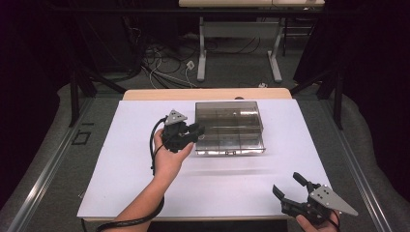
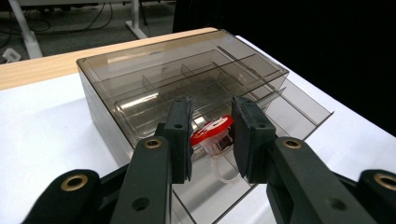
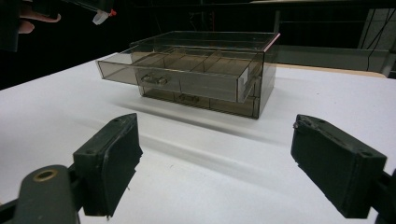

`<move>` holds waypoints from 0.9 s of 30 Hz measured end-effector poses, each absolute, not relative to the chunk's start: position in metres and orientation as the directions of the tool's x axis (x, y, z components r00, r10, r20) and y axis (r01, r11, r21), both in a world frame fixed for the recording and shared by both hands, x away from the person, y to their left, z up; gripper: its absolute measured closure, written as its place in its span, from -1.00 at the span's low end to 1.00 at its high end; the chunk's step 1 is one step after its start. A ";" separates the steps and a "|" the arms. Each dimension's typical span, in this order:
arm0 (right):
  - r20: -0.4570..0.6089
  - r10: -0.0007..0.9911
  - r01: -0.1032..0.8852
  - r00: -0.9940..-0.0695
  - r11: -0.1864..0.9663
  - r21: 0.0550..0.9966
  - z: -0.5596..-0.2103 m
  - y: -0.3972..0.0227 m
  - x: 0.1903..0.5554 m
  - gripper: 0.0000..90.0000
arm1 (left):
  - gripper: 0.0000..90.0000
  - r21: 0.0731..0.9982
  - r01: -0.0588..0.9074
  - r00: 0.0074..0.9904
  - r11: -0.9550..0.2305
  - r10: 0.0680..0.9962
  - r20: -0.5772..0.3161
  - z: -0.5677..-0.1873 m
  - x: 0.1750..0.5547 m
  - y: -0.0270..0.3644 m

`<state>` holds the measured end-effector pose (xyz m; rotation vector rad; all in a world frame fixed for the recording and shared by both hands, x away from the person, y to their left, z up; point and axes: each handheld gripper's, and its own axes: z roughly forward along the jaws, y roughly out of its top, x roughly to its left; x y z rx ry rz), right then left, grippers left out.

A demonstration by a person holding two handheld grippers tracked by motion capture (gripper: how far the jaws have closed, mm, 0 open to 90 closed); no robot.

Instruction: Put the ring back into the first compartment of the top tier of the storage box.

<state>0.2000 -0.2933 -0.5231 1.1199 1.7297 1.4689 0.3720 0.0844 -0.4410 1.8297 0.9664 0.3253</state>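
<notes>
Left gripper (image 2: 212, 140) is carrying a small red-capped item (image 2: 211, 133) over the open drawer (image 2: 299, 109) of the smoked plastic box (image 1: 228, 126); looks like a drop-in step.

At left-centre of the white table (image 1: 121, 169), the left gripper's jaws are pinching the item, which has a red disc top and a clear plastic body with a loop below, above the drawer's near left part. Next move probably needs lining it up over one compartment, then releasing. The box is translucent grey, hard and glossy, with thin dividers. Right gripper (image 1: 288, 186) is idling at the near right, jaws spread wide, holding nothing, well apart from the box.
</notes>
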 end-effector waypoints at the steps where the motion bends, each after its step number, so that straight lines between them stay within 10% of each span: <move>1: 0.075 0.883 0.217 -0.463 0.031 0.976 -0.523 -0.293 0.200 -0.67 | 0.55 0.863 0.471 0.646 -0.184 0.738 -0.195 -0.443 0.372 0.083; 27: 0.076 0.882 0.218 -0.465 0.031 0.976 -0.523 -0.294 0.200 -0.67 | 0.55 0.835 0.512 0.633 -0.202 0.746 -0.207 -0.465 0.381 0.071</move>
